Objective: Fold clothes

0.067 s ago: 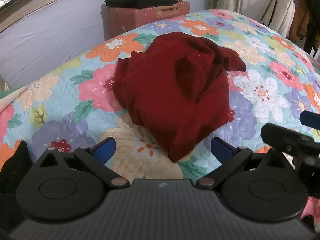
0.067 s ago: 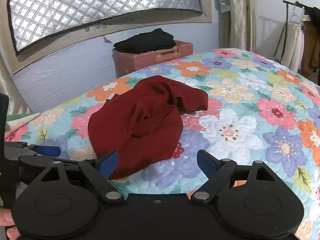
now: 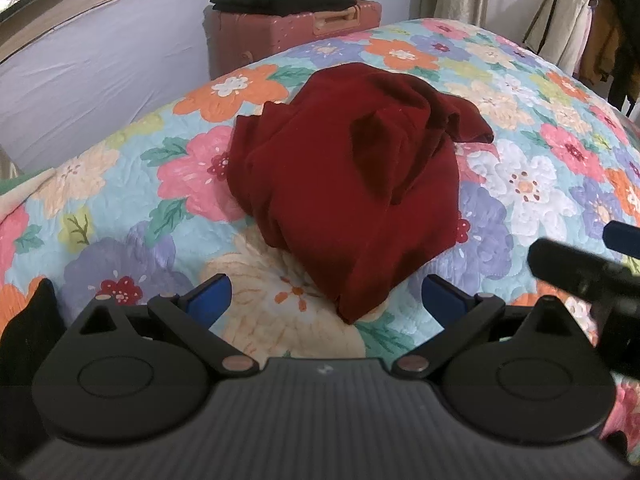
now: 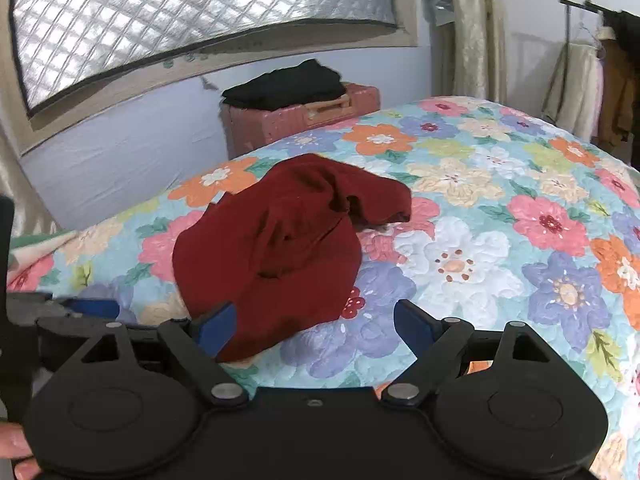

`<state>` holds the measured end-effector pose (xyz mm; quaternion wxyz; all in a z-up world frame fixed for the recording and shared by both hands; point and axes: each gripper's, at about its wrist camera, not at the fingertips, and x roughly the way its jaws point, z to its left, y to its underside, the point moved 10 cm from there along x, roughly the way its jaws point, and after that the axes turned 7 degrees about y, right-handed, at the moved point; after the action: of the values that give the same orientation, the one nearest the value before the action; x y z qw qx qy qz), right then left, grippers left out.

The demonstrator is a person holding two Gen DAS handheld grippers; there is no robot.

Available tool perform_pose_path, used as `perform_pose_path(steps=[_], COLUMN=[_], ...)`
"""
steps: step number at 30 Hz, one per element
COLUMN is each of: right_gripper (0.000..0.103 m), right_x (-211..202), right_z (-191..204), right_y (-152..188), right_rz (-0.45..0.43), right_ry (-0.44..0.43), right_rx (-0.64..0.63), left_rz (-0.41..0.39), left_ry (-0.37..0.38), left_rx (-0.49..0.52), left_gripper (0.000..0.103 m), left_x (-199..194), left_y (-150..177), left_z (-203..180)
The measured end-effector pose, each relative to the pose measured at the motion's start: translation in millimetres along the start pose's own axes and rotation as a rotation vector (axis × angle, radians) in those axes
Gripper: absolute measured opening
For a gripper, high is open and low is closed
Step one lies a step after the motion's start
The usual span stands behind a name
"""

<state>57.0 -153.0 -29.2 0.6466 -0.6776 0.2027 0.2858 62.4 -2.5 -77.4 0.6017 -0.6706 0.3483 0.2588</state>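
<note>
Red garment crumpled in a heap mid-bed, on floral quilt, well short of pink suitcase at far edge. Left gripper just short of heap's near tip, fingers spread wide, holding nothing. Right gripper beside it, also spread and empty, left finger overlapping heap's near edge. Nothing folded yet. Best to pinch one layer at near hem, one corner each, lift and shake flat before folding; avoid grabbing bunched layers.
</note>
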Motion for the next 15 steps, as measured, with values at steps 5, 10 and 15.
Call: perform_pose_path(steps=[5, 10, 15], right_gripper=[0.089, 0.089, 0.089], right_x=[3, -2, 1], right_z=[1, -9, -7], right_y=[4, -5, -4], right_rz=[0.024, -0.016, -0.022], right_ry=[-0.046, -0.035, -0.027], right_rx=[0.030, 0.083, 0.091], left_rz=[-0.005, -0.010, -0.011], left_ry=[0.012, 0.024, 0.024], left_rx=[-0.003, -0.005, 0.000], left_gripper=[0.103, 0.103, 0.103], left_x=[-1, -3, -3], left_y=[0, -1, -1], left_z=[1, 1, 3])
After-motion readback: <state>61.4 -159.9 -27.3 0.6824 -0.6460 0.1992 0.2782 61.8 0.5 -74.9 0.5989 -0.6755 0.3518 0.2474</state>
